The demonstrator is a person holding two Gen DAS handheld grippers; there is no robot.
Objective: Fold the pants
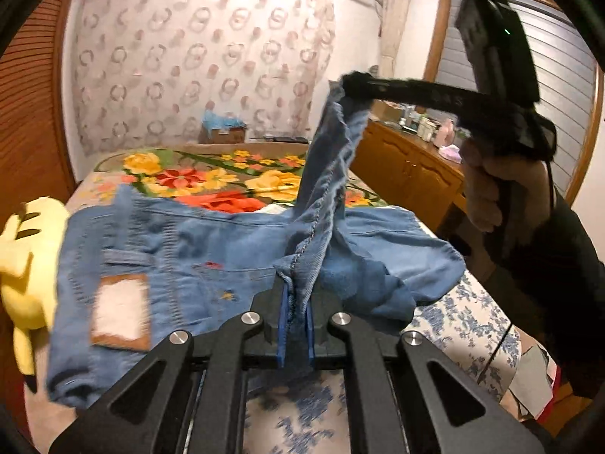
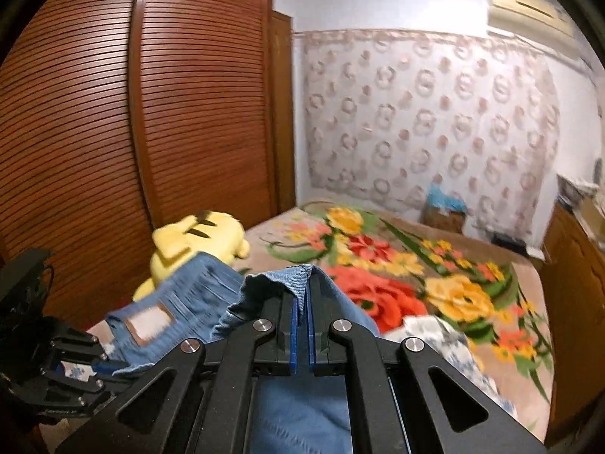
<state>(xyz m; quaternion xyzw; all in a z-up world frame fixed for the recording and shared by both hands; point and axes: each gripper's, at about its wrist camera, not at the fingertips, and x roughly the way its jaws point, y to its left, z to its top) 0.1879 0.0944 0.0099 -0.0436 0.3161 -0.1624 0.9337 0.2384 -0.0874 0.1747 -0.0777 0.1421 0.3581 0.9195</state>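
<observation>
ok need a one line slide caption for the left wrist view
Left gripper and right gripper both clamp the blue jeans, lifting an edge above the bed.

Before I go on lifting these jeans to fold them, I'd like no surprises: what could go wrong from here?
1. The left gripper pinches only a thin seam edge of the jeans; the denim may slip out.
2. The right gripper likewise holds just a small fold, so the hanging weight could pull it free.
3. The yellow plush toy sits against the jeans and could get dragged along.
</observation>
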